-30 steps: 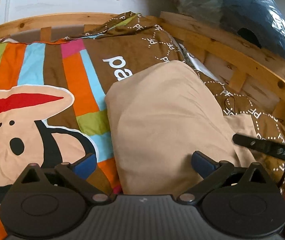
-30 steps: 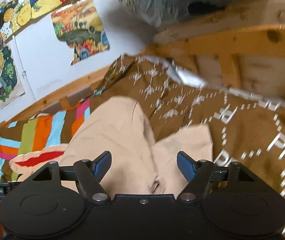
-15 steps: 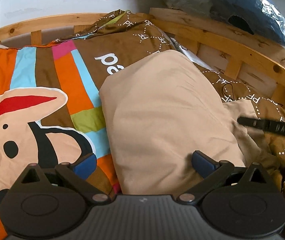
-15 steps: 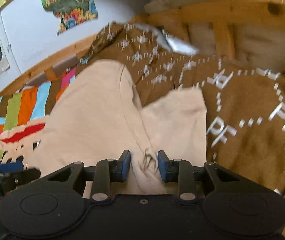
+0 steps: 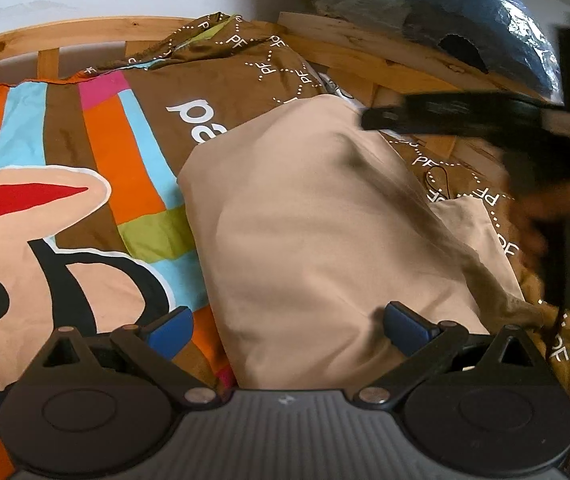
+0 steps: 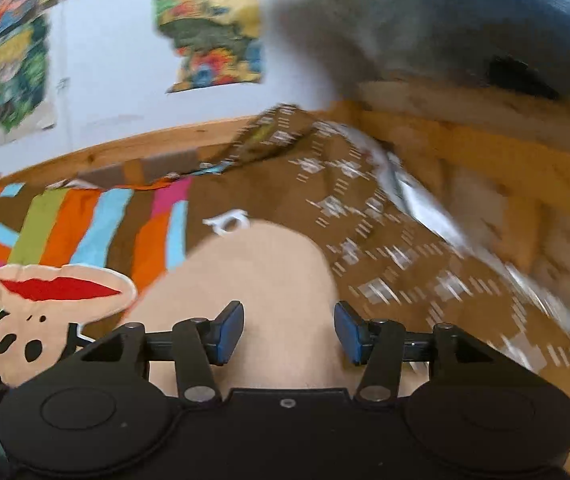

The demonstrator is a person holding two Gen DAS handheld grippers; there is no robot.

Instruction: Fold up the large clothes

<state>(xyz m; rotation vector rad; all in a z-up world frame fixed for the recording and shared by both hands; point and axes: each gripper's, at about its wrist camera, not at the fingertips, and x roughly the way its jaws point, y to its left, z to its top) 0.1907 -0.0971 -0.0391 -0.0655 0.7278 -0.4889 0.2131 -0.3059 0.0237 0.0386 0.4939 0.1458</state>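
Observation:
A large beige garment [image 5: 317, 220] lies folded over on a bed, its near edge under my left gripper [image 5: 287, 320], which hovers open with its blue pads wide apart and nothing pinched. In the right wrist view the same beige garment [image 6: 261, 264] shows below and beyond my right gripper [image 6: 288, 324]. Its jaws are opening, the pads stand clear of the cloth, and the view is motion-blurred. A blurred black bar [image 5: 465, 114] of the right tool crosses the upper right of the left wrist view, above the garment's far side.
A striped cartoon bedspread [image 5: 65, 152] covers the bed to the left. A brown quilt with white dotted letters [image 5: 245, 68] bunches at the back and right. Behind stand a wooden bed frame [image 5: 365, 52], a plastic-wrapped blue bundle [image 5: 465, 8] and wall posters [image 6: 209, 28].
The right gripper closed onto the beige cloth half a second ago, then opened and lifted up and away. In the left wrist view its black bar rose from lower right to upper right.

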